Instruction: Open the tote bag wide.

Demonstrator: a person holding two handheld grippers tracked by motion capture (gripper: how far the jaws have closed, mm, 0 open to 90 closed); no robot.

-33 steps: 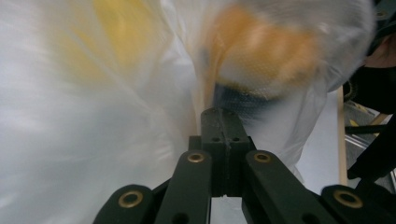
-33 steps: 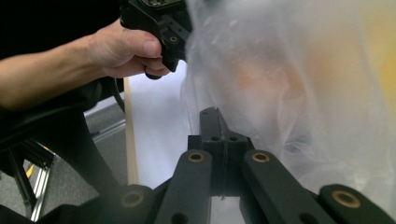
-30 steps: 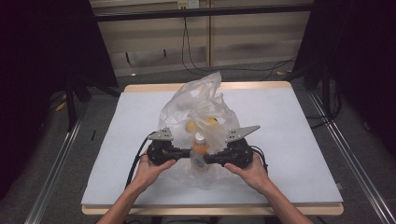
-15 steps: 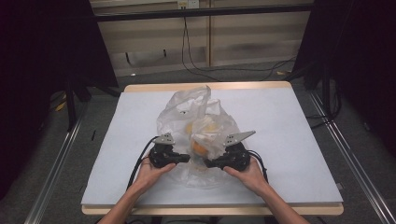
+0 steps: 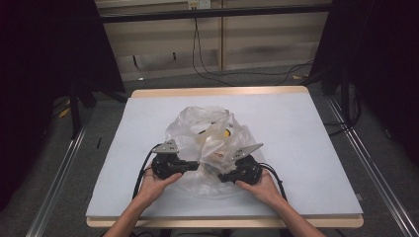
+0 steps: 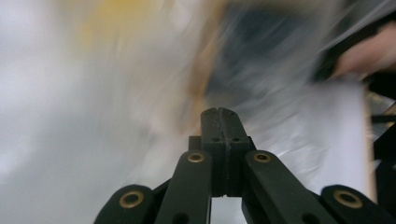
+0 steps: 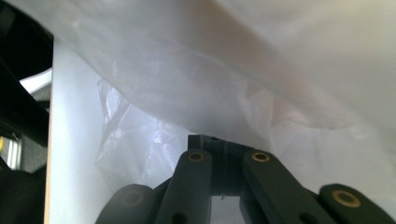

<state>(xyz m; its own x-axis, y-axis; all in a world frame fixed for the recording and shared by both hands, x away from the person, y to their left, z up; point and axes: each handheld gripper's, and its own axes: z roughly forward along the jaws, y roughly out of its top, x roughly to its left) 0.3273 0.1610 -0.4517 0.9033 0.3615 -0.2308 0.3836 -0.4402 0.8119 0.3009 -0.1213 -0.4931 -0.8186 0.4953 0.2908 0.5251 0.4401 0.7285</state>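
No writing can be read on anything here. Your left gripper (image 5: pixel 195 165) has its jaws pressed together at the near left edge of the clear plastic bag (image 5: pixel 210 143); whether film is caught between them you cannot tell, as that view is blurred. The bag sits mid-table with yellow items (image 5: pixel 226 132) inside. Your right gripper (image 5: pixel 211 170) pinches the bag's film at its near right. The white table (image 5: pixel 316 148) lies open on both sides; beyond it, grey floor and cables (image 5: pixel 207 64).
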